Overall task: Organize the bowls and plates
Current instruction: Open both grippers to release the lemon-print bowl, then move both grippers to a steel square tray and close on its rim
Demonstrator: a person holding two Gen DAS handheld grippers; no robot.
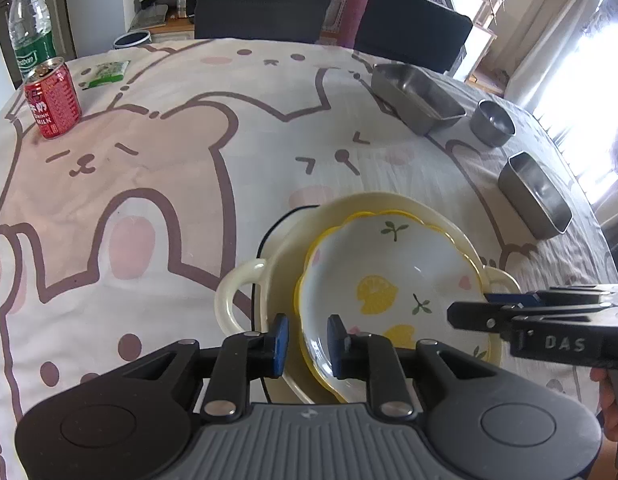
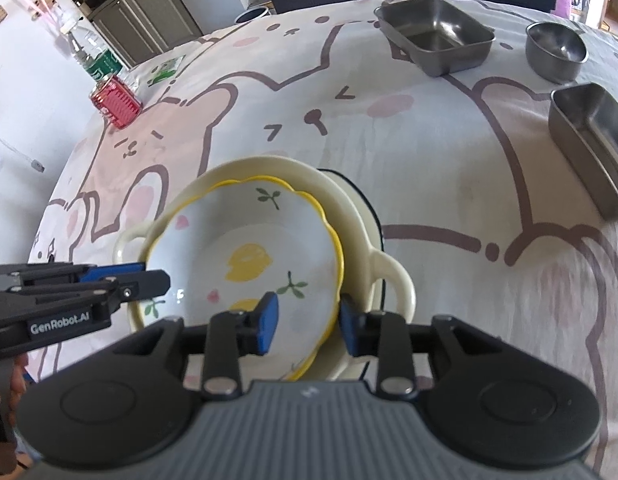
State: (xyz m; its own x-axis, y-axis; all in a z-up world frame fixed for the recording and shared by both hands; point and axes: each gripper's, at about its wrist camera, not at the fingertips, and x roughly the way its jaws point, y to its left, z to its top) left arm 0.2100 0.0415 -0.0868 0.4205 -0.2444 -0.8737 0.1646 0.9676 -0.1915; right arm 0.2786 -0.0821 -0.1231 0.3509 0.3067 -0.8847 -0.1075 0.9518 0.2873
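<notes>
1. Lemon plate [image 1: 389,280]: sitting tilted inside the cream dish [image 1: 245,280], toward the table's [image 1: 149,184] near edge.
2. Left gripper [image 1: 307,335], right gripper [image 2: 307,320]: jaws standing apart, straddling the plate's rim on opposite sides, not pressing.
3. Judgement: both are releasing; withdrawing straight back is keeping the plate seated.
4. Steel trays [image 2: 435,36], [image 2: 593,136] and steel bowl [image 2: 557,50], far right edge: all empty.

Bare tablecloth [image 1: 149,184] lies open from nine to twelve o'clock. Steel tins [image 1: 417,96] crowd two o'clock. A can [image 1: 53,98] stands at ten.
</notes>
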